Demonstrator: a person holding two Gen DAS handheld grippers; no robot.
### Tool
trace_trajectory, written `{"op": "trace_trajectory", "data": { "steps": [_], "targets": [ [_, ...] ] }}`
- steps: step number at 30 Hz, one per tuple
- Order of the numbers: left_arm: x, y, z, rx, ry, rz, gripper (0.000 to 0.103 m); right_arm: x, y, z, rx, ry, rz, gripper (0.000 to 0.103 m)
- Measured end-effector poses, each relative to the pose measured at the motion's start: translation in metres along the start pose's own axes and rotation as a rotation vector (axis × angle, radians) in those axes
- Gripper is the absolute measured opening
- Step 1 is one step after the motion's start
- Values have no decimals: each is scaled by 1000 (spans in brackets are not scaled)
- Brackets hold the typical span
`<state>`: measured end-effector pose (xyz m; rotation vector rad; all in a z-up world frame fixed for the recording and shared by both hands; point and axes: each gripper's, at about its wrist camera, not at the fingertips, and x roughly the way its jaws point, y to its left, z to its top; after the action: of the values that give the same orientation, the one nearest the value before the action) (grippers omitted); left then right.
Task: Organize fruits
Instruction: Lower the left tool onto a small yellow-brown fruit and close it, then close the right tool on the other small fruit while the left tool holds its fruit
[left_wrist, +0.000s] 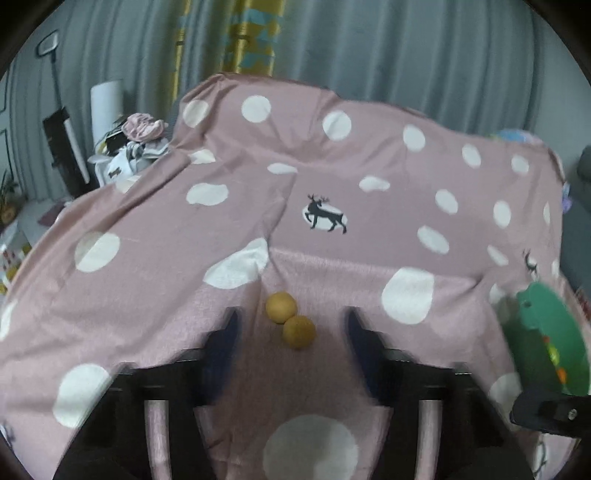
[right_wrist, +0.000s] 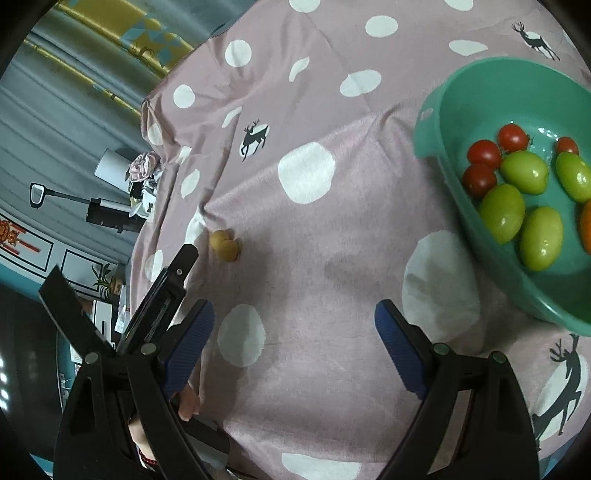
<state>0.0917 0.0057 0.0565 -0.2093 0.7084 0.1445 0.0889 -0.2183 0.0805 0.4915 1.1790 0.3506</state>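
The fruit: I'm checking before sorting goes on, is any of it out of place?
Yes. Two small tan round fruits lie touching each other on the pink dotted cloth, outside the green bowl that holds the red tomatoes and green fruits. Nothing looks spilled or damaged.

Left hand-held gripper jaws apart, empty; right hand-held gripper jaws wide, empty.

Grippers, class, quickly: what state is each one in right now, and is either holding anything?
Left gripper: open, holding nothing; the two brown fruits lie on the cloth just ahead of its tips.
Right gripper: open, empty.
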Motion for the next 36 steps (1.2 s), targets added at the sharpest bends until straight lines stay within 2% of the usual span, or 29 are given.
{"op": "trace_trajectory", "data": {
  "steps": [1, 4, 8, 11, 12, 14, 15, 16, 22, 27, 31, 34, 36],
  "targets": [
    [4, -1, 0, -3, 13, -6, 37, 1, -2, 1, 6, 2, 0, 90],
    [23, -6, 0, -2, 119, -104, 37, 1, -8, 1, 26, 7, 1, 90],
    [42, -7, 1, -28, 230, -98, 36, 3, -15, 6, 53, 23, 8, 90],
    [49, 0, 8, -87, 249, -140, 36, 5, -19, 7, 62, 39, 21, 90],
    [49, 3, 10, -101, 236, -119, 36, 6, -20, 7, 62, 46, 25, 90],
    [52, 4, 14, -79, 202, -21, 35, 9, -21, 8, 67, 62, 35, 90],
    [58, 4, 12, -71, 233, -9, 31, 10, -22, 9, 68, 70, 37, 90],
    [67, 3, 9, -74, 297, -32, 27, 10, -22, 11, 67, 74, 35, 90],
    [69, -2, 5, -67, 279, -33, 27, 8, -30, 14, 101, 58, 71, 89],
    [69, 8, 7, -129, 287, -94, 27, 9, -36, 17, 138, 58, 78, 88],
    [48, 5, 10, -62, 247, -71, 27, 15, -28, 23, 123, 62, 156, 84],
    [31, 12, 10, -47, 220, -124, 27, 29, -17, 25, 107, 83, 163, 80],
    [23, 16, 8, -18, 217, -125, 27, 37, -12, 27, 101, 89, 181, 77]
  ]
}}
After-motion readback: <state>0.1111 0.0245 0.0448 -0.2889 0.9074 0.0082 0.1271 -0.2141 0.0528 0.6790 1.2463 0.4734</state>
